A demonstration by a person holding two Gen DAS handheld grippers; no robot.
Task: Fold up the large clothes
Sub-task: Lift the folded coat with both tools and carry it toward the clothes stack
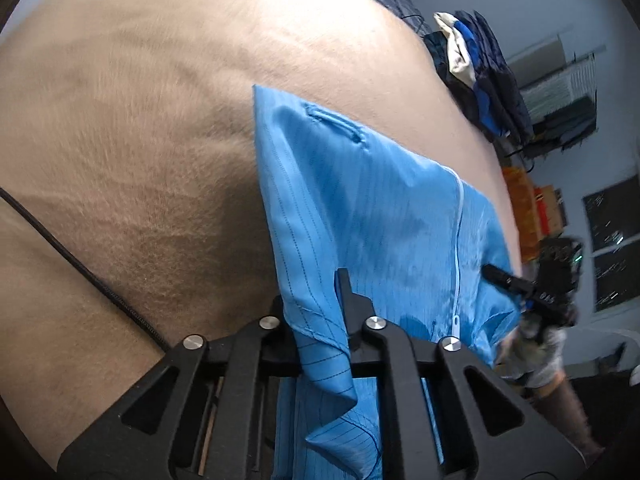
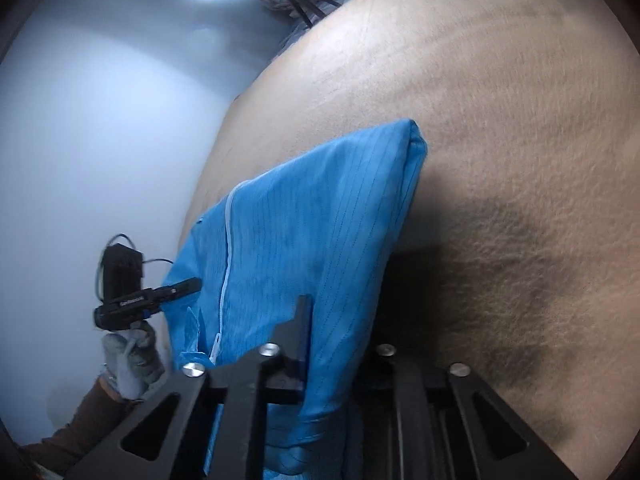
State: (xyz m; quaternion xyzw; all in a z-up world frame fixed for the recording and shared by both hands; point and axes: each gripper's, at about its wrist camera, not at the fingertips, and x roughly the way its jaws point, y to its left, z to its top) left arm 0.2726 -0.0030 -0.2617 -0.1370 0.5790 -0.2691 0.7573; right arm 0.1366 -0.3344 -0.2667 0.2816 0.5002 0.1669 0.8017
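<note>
Left gripper (image 1: 320, 320): jaws closed on a bunched corner of the blue garment (image 1: 360, 200).
Right gripper (image 2: 320, 344): jaws closed on the other near corner of the garment; fabric drapes over one finger.
Blue garment: pinstriped, white zipper (image 1: 460, 240) showing, lifted at the near edge, far part resting on the tan bed (image 1: 140, 140).
Gloved hand (image 2: 128, 364): grips the left gripper's handle.

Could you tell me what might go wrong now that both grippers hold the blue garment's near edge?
1. The left gripper pinches only a bunched corner of the blue garment; it may slip out.
2. The zipper runs between the grips, so the fold could buckle there.
3. The right gripper bites a thin edge; the plush beige surface may drag the cloth.
</note>
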